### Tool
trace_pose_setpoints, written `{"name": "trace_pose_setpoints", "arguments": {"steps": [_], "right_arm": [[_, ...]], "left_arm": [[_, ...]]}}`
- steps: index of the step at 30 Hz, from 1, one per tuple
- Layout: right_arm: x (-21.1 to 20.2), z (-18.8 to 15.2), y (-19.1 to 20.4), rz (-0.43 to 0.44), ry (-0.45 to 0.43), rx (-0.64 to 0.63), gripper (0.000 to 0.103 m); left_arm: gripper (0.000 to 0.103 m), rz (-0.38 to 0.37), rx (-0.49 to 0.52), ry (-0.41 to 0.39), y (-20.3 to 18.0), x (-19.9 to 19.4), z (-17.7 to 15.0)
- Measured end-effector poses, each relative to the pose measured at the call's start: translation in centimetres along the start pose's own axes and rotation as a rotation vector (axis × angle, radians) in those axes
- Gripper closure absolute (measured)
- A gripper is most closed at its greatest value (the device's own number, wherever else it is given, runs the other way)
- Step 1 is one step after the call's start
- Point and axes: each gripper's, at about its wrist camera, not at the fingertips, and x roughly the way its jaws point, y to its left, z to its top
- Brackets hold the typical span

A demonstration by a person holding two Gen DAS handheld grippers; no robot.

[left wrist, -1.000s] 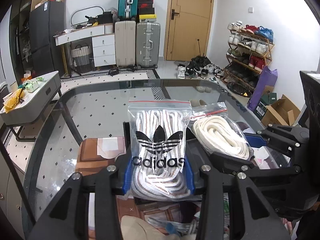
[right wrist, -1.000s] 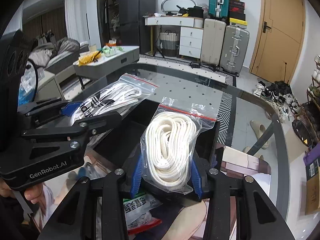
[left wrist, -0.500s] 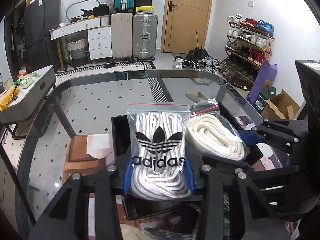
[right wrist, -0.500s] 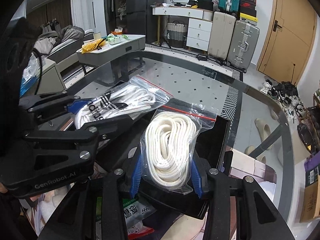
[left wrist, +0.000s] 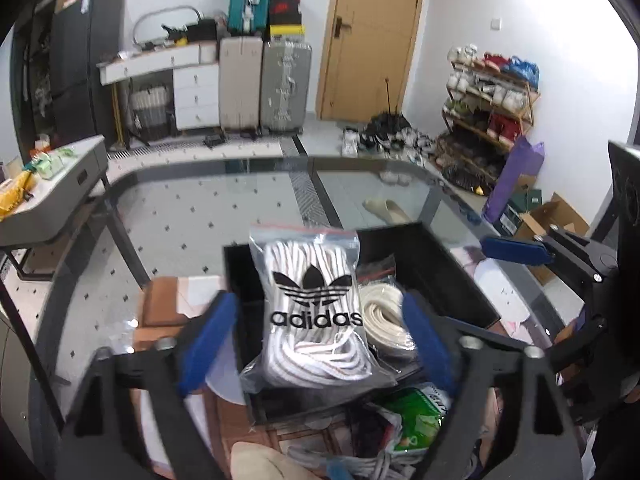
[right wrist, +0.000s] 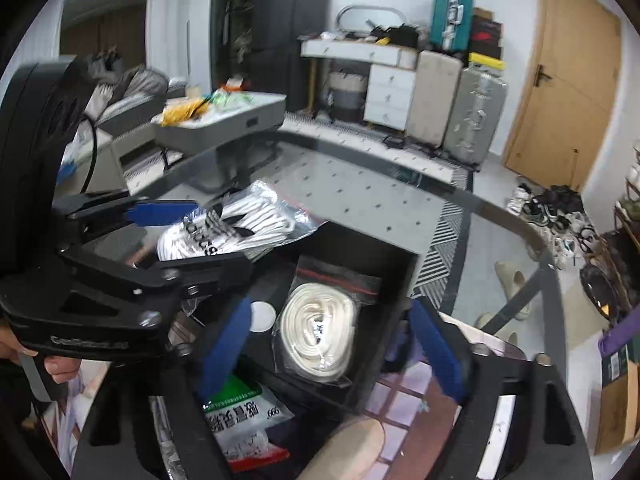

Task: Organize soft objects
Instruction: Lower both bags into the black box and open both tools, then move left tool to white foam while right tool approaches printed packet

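A clear zip bag of white laces with a black adidas logo (left wrist: 316, 312) stands half in the black box (left wrist: 440, 264), leaning on its near-left wall. My left gripper (left wrist: 318, 342) is around it with its jaws opening, and the blue pads (left wrist: 208, 340) stand clear of the bag. A second zip bag with a coil of cream rope (right wrist: 316, 332) lies flat on the box floor (right wrist: 400, 280). My right gripper (right wrist: 332, 350) hovers over it, jaws opening and nothing between the pads. In the right wrist view the left gripper (right wrist: 220, 236) straddles the adidas bag (right wrist: 224, 228).
The box sits on a glass table (left wrist: 200, 208). A green-and-white packet (right wrist: 236, 412) and other soft clutter lie just in front of the box. A brown flat box (left wrist: 160, 308) lies to its left. A hand (right wrist: 60, 364) holds the left gripper's handle.
Both grippers have opened from shut. The rope bag has dropped out of the right jaws onto the box floor. The adidas bag has come loose from the left pads and sunk into the box.
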Motion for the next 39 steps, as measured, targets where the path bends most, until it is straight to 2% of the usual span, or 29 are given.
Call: {"name": "trace_pose_setpoints", "arguments": {"steps": [1, 5, 12, 15, 29, 39], "right_arm": [[-0.7, -0.1, -0.1, -0.008, -0.013, 0.018, 0.013], [-3.4, -0.7, -0.5, -0.055, -0.086, 0.082, 0.002], [-6.8, -1.9, -0.1, -0.087, -0.118, 0.095, 0.001], [-7.5, -2.7, 0.2, -0.076, -0.113, 0.112, 0.001], [-8.8, -7.4, 3.3, -0.015, -0.07, 0.194, 0.001], [-9.9, -9.7, 4.8, 0.007, -0.097, 0.236, 0.001]], "left_arm": [[0.001, 0.014, -0.007, -0.018, 0.1, -0.6, 0.0], [0.0, 0.03, -0.011, -0.036, 0.6, -2.1, -0.3], [0.0, 0.138, -0.024, -0.031, 1.6, -3.5, -1.7], [0.0, 0.118, -0.014, -0.039, 1.6, -4.6, -2.7], [0.0, 0.121, 0.031, -0.069, 1.1, -10.4, -7.8], [0.0, 0.112, 0.081, 0.002, 0.2, -10.5, -12.0]]}}
